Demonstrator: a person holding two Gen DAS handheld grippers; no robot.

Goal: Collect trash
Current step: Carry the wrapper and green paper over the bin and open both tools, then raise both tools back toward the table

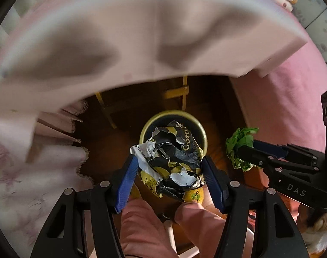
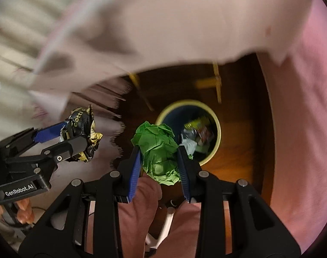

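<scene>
The left gripper (image 1: 168,167) squeezes a crumpled black and yellow wrapper (image 1: 174,157) between its fingers, the right gripper (image 2: 159,158) squeezes a green paper ball (image 2: 158,150), and past both fingertips sits the round bin (image 2: 215,129).

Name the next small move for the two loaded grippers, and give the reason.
Probably open the left hand-held gripper: its crumpled black-and-yellow wrapper hangs over the round yellow-rimmed bin. The right hand-held gripper, clamping a crumpled green paper ball, sits beside the rim.

right gripper (image 2: 158,155): clamped green paper wad (image 2: 158,150)
left gripper (image 2: 77,135): gripped black-gold wrapper (image 2: 83,126), far left
bin (image 2: 216,148): right, trash inside
</scene>
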